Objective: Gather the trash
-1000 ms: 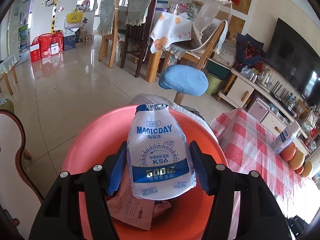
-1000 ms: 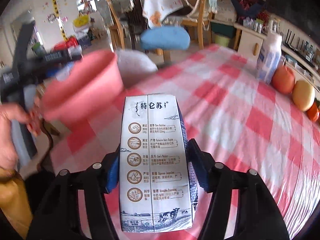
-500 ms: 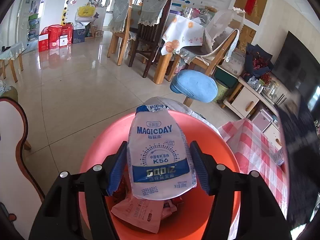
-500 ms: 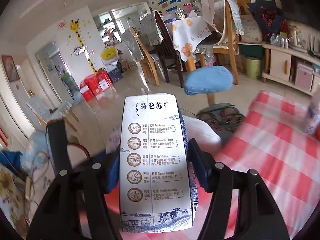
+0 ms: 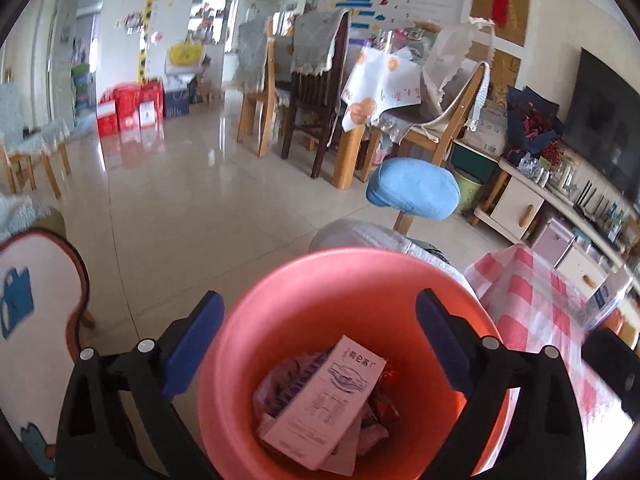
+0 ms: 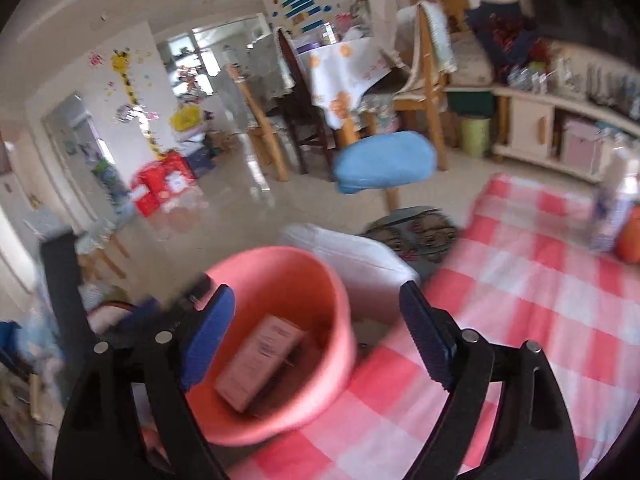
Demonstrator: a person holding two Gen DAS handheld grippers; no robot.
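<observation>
An orange-pink bucket (image 5: 360,256) stands below both grippers, at the edge of a red-checked table (image 5: 532,300). A white milk carton (image 5: 324,404) lies tilted inside it on crumpled wrappers (image 5: 280,384). My left gripper (image 5: 320,324) hangs over the bucket, its jaws opening wide with nothing gripped between them. In the right wrist view the bucket (image 6: 280,252) sits low and left with the carton (image 6: 260,360) in it. My right gripper (image 6: 316,328) is above it, jaws opening and empty. The blurred left gripper (image 6: 60,276) shows at the left.
A blue stool (image 5: 412,192) and a white padded seat (image 6: 352,256) stand just behind the bucket. A plastic bottle (image 6: 616,208) and oranges sit on the far side of the table (image 6: 520,300). A child's chair back (image 5: 36,300) is at the left; dining chairs stand further back.
Both grippers have opened. The white pouch is gone from the left jaws and the milk carton has left the right jaws and now lies in the bucket. The right gripper swung over the bucket.
</observation>
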